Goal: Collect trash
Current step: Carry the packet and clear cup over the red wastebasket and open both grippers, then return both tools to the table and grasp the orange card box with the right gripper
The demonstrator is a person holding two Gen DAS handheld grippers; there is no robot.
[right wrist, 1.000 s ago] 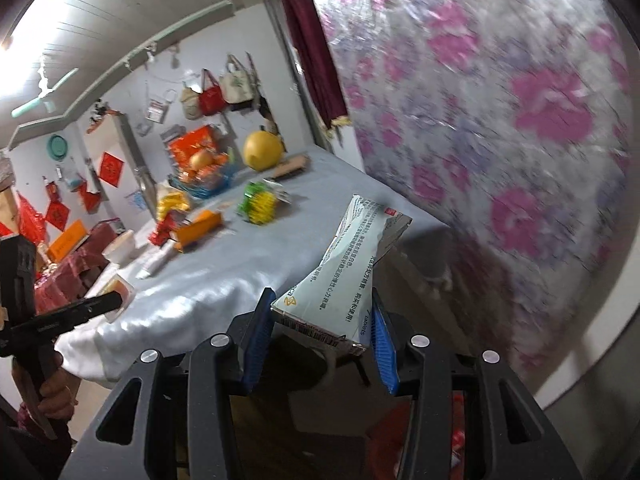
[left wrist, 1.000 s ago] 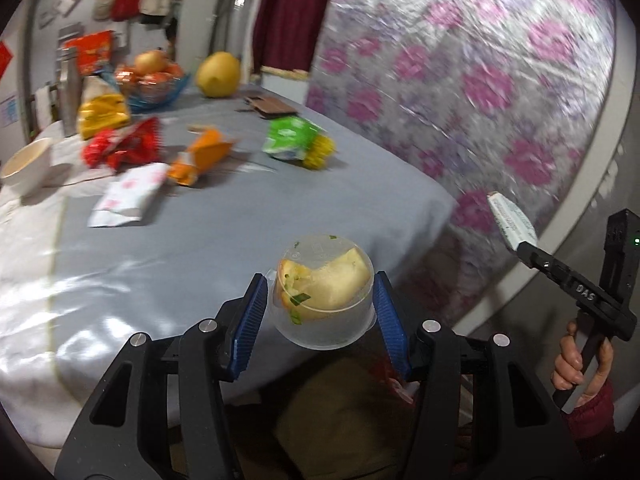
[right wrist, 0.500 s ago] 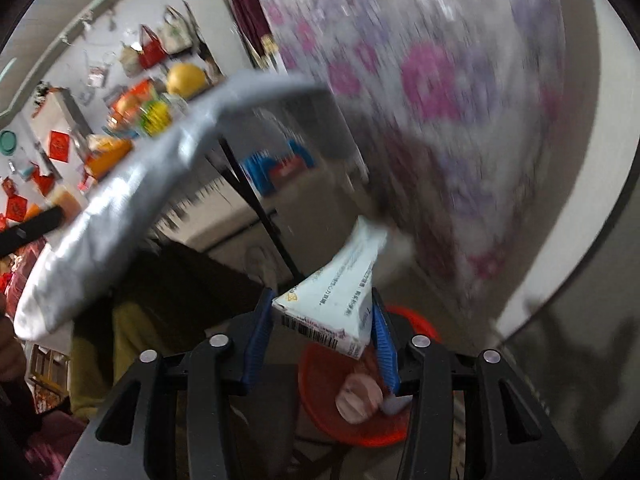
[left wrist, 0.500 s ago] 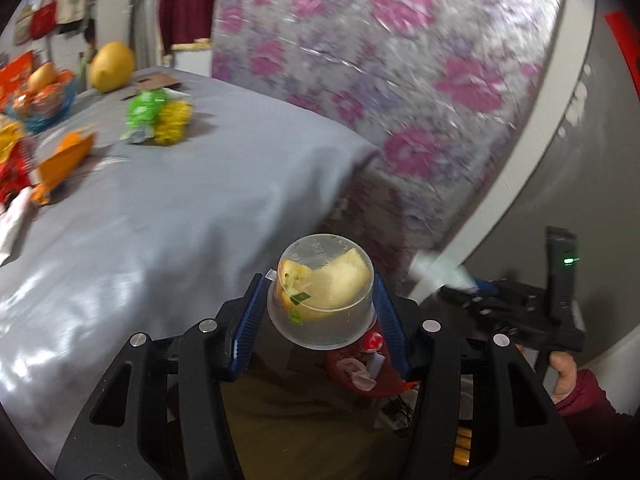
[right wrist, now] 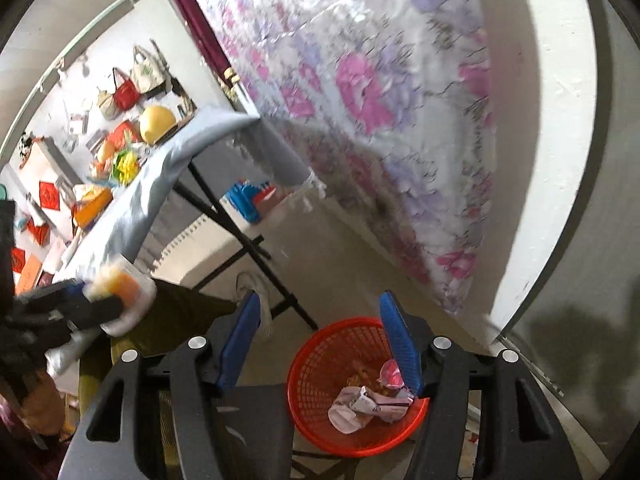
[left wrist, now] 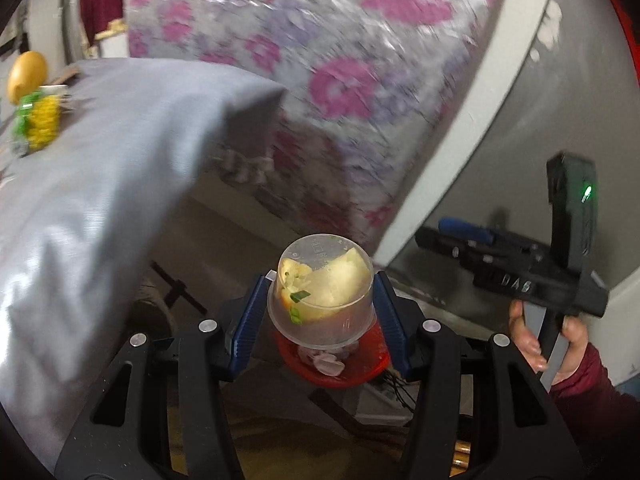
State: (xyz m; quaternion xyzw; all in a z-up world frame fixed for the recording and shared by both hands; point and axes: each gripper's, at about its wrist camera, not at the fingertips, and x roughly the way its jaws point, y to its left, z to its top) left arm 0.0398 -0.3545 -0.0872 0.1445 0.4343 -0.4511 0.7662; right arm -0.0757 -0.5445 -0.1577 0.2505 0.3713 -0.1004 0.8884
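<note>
Left tongs [left wrist: 320, 316]: clenched on a clear plastic cup [left wrist: 320, 292], one blue pad against each side. The cup holds pale food scraps with green bits. It hangs in the air directly over the red basket [left wrist: 372, 364], not touching it; from the right wrist view the same cup [right wrist: 124, 300] shows at the far left, blurred, off the counter's near edge.

Right tongs [right wrist: 320, 344]: released, pads spread wide with nothing between them. They hang above the basket [right wrist: 316, 360], the right pad overlapping its far rim in view. From the left wrist view my right hand [left wrist: 548, 340] grips the handle of these tongs [left wrist: 460, 236], which sit to the right of the cup.

Basket: red mesh, round, on the floor near the counter's leg. Contents: crumpled white printed wrappers [right wrist: 368, 402] and a pink-white piece beside them, lying at the bottom.

Counter [right wrist: 160, 168]: grey cloth cover, folding black legs. Still on it, well apart from the basket: a green and yellow packet [left wrist: 36, 120], a large yellow fruit [right wrist: 157, 123] near the far end, an orange packet [right wrist: 90, 208], other bright items too small to tell.

Wall: floral covering [right wrist: 360, 80] behind the basket. Bags [right wrist: 128, 88] hang on the far wall.
</note>
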